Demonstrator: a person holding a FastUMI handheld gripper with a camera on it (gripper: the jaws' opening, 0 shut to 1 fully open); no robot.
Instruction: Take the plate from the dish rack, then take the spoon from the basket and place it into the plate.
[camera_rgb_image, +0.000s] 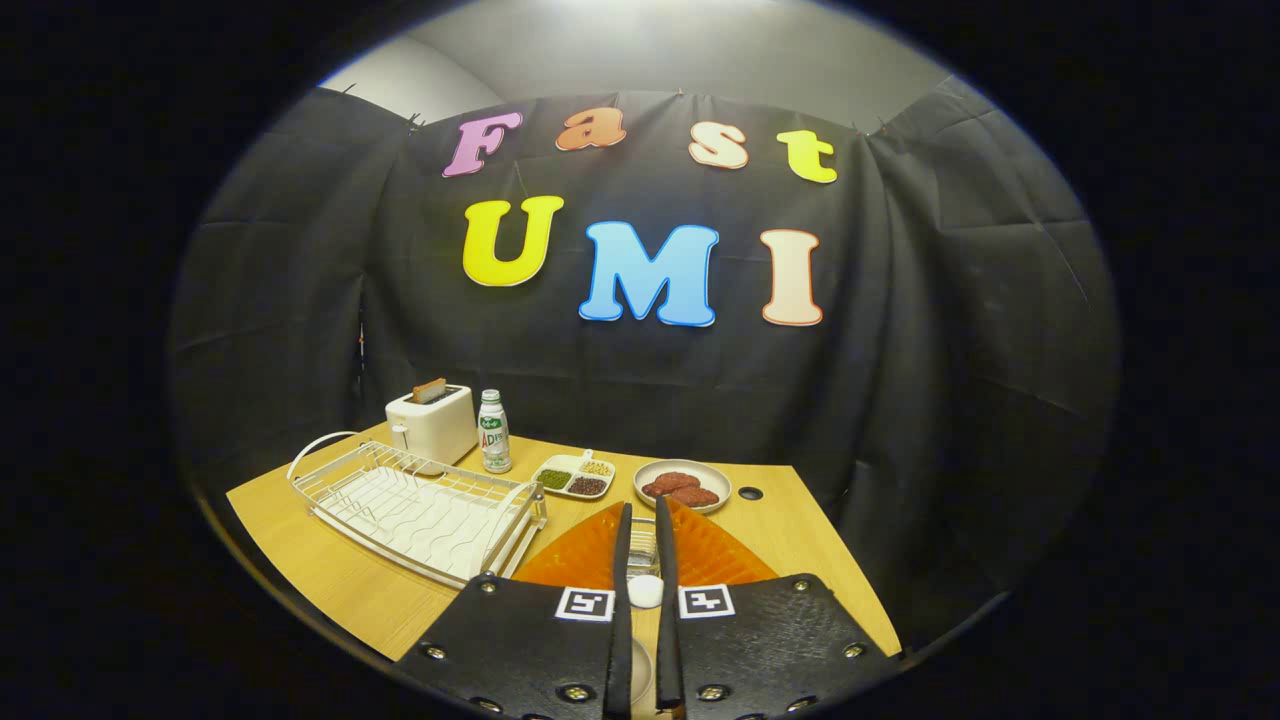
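Nearly closed fingers (641, 540) grip an upright orange plate (590, 555) edge-on, raised above the table (330, 570) beside the dish rack (420, 505).

A surface (330, 580) carries everything. The dish rack (420, 510) sits to the left of the hand-held gripper (640, 515), whose fingers stand nearly closed with a narrow gap. Behind the rack stands a toaster (432, 425) (a slice of bread in its slot), a bottle (493, 432) just beside it on the right. Further right lie a divided tray (574, 476), then a bowl (683, 485). A ribbed plate (590, 560) lies under the fingers.
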